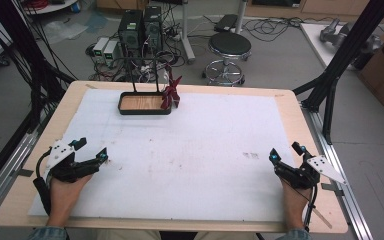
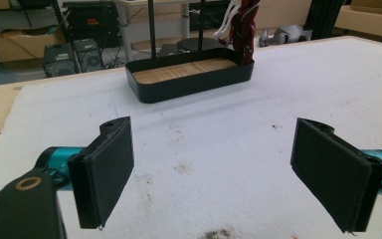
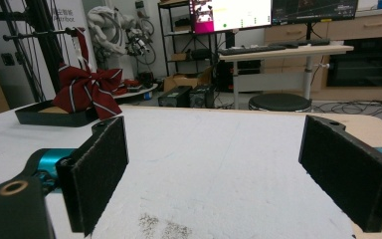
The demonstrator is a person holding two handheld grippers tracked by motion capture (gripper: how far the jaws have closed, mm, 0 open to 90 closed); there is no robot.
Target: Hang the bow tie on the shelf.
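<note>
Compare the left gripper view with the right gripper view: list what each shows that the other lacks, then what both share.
Left gripper view alone: the wooden floor inside the black tray, seen from above its rim, and a cardboard box at top right.

Right gripper view alone: a lit monitor, a desk with a keyboard, and a round stool.

Both: the black tray, the dark red striped bow at its end, the white table cover, and each view's own tongs standing open, holding nothing.

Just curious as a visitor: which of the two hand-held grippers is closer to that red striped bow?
Left. The left gripper sits below-left of the bow; the right gripper is farther off, toward the table's right edge.
</note>
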